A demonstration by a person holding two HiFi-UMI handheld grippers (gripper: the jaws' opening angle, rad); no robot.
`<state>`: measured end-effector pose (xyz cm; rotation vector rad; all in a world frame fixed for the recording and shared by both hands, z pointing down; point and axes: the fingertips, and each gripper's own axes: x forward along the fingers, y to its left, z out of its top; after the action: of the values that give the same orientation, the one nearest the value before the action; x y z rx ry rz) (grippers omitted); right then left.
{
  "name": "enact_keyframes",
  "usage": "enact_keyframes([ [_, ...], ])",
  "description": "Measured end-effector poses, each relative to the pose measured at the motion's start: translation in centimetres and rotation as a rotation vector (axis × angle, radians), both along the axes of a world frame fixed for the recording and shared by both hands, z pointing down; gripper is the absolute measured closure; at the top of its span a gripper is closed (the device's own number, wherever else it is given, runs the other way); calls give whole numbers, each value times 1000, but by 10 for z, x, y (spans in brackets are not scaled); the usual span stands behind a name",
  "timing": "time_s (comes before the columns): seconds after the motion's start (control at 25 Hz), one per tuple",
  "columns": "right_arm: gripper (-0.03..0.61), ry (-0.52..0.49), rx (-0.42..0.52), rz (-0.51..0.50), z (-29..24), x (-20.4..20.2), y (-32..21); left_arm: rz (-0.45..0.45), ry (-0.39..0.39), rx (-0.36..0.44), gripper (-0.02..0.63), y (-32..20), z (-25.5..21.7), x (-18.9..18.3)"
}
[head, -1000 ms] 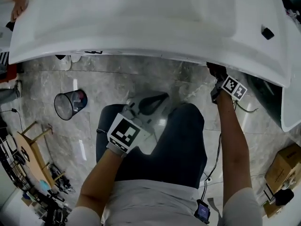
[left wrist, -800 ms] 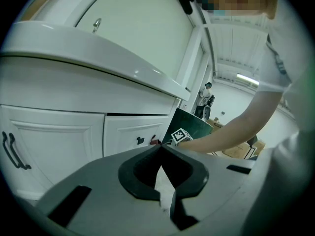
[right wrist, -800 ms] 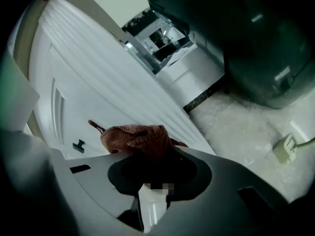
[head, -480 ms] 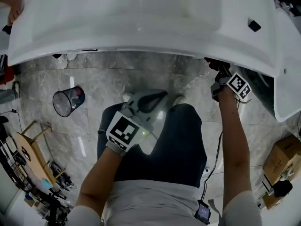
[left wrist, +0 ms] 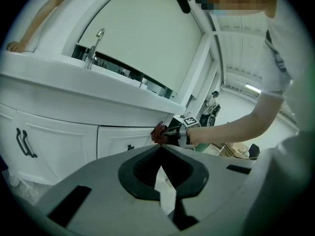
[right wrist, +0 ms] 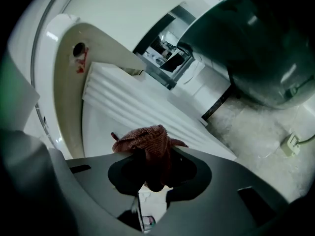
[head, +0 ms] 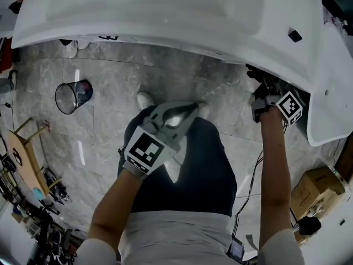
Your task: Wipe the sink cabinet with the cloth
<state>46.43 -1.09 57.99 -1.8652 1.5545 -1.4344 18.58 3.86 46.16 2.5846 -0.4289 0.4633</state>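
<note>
Right tool point(head: 258, 87) is tucked in under the overhanging white tabletop point(head: 165, 32), jaws clamped on the reddish-brown cloth point(right wrist: 147, 142). The bunched cloth pokes out ahead of the jaws so that fabric, not plastic, meets the sink cabinet point(right wrist: 142, 107). It's right up at the ribbed white panel near the cabinet's end. It looks to be touching, though I can't be sure of contact.

Left tool point(head: 177, 115) hangs over the person's thigh, jaws drawn together on nothing, parked clear while the other one works.

Against a second ago, the right tool has slid rightward along the cabinet front toward its far corner. The head has swung with it, so the waste bin point(head: 73, 96) drifts up and left in view. The left tool has hardly budged.
</note>
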Motion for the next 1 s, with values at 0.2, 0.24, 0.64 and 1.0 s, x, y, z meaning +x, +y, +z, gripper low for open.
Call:
enact_keyframes([
  [0.2, 474, -34, 37, -31, -31, -6, 1, -90, 7, -1, 603, 2, -3, -9],
  [0.24, 476, -40, 49, -40, -35, -6, -1, -119, 10, -4, 603, 1, -1, -12],
  [0.64, 476, -73, 86, -258, -43, -57, -36, -345, 18, -46, 603, 16, 15, -44],
  [1.0, 476, -125, 104, -351, -43, -139, -75, -469, 43, -57, 603, 25, 18, -91],
])
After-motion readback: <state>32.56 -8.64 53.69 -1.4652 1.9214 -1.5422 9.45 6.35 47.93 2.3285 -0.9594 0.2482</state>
